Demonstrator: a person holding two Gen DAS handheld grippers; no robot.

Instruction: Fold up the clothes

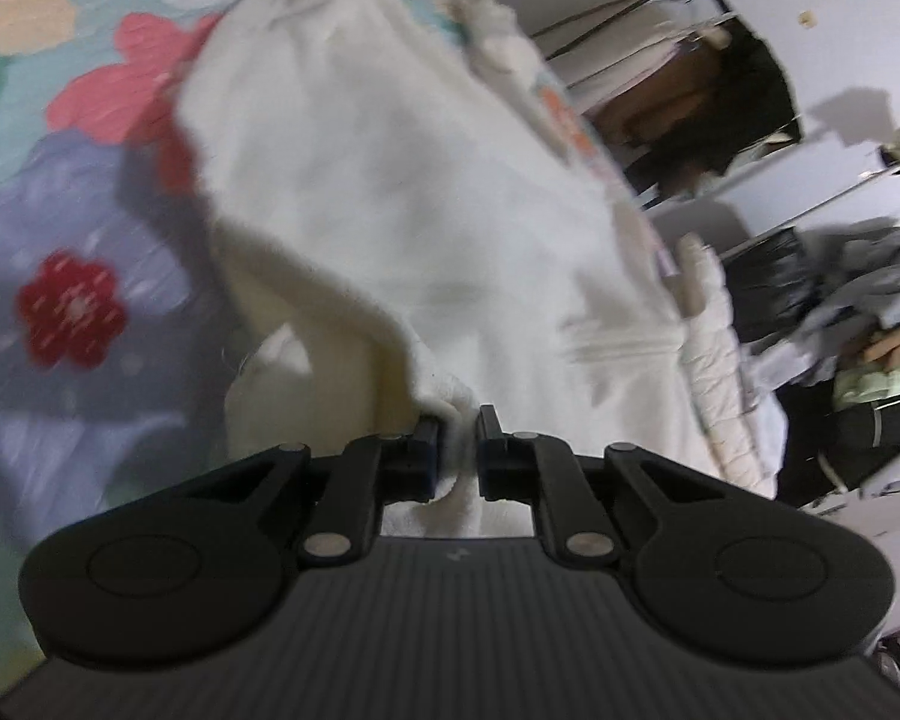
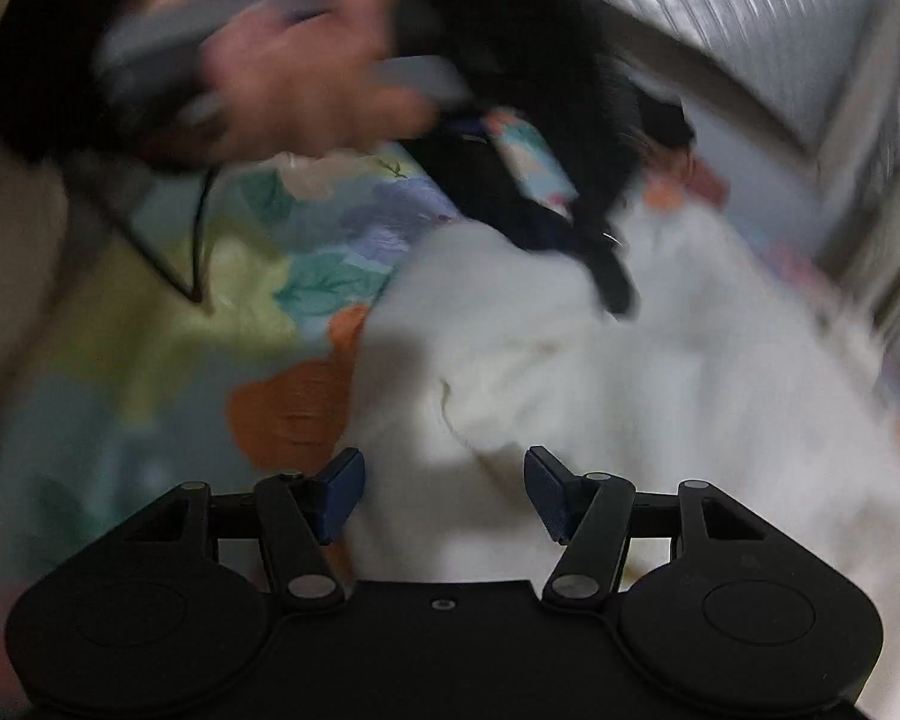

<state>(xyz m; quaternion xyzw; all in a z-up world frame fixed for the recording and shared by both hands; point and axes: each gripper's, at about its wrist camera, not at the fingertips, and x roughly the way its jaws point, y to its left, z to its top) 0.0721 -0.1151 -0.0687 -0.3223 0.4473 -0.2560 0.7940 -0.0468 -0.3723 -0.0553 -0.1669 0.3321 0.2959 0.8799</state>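
Note:
A white fuzzy garment [image 1: 390,180] lies spread on a flower-print bedspread [image 1: 60,90]. My left gripper [image 1: 457,438] is shut on a bunched edge of the garment, which hangs lifted from the jaws. In the right wrist view the same white garment [image 2: 630,384] covers the lower right of the bed. My right gripper [image 2: 444,492] hovers open just above its near edge, with nothing between the blue pads [image 2: 342,492]. A person's hand [image 2: 294,72] holding the other gripper's black body [image 2: 540,192] shows blurred at the top.
The flower-print bedspread [image 2: 210,312] fills the left of the right wrist view. Beyond the bed stand a clothes rack with dark garments [image 1: 744,102] and a pile of clothes [image 1: 858,312]. A pale wall [image 2: 750,48] lies behind the bed.

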